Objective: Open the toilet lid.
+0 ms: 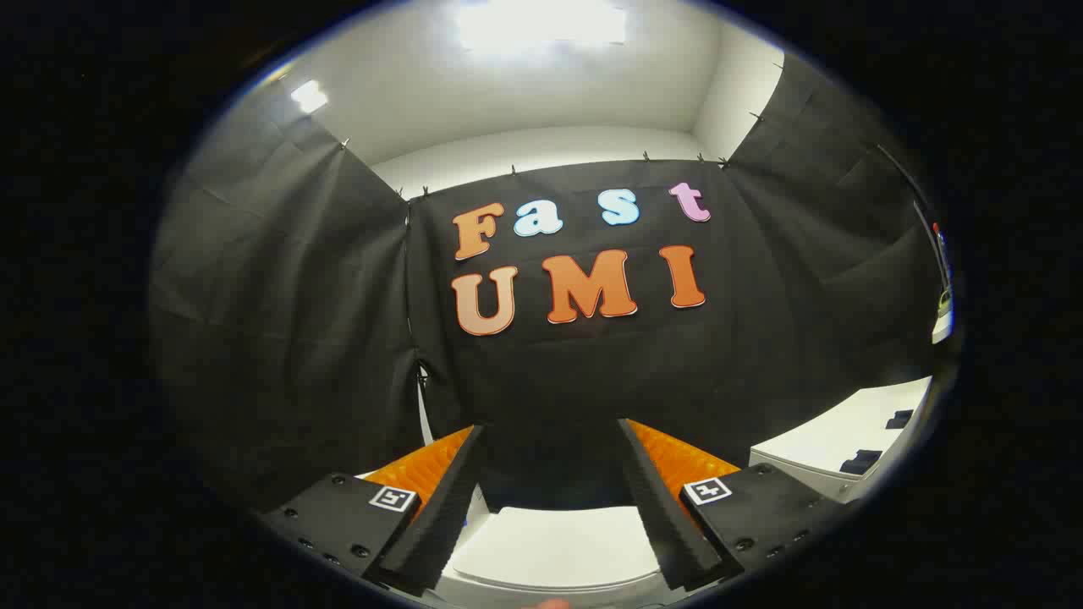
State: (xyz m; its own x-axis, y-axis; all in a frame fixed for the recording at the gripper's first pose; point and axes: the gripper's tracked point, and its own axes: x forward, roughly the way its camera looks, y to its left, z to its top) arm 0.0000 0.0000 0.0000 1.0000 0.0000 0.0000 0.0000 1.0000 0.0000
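Between spread fingers of open tool (550, 440): white toilet lid (554, 545), touching neither finger.

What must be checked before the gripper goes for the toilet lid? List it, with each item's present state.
1. Gripper open: ok, the two fingers stand wide apart with nothing between them.
2. Toilet lid in sight: ok, its white surface lies low between the fingers, closed flat as far as it shows.
3. Lid's front edge, where a finger could hook: cannot tell, it is hidden.
4. Fingers touching the lid: cannot tell, though they seem to be above it.
5. White counter beside the toilet out of the way: ok, it sits off to the side of the fingers.
6. Room behind for the lid to swing up: cannot tell.
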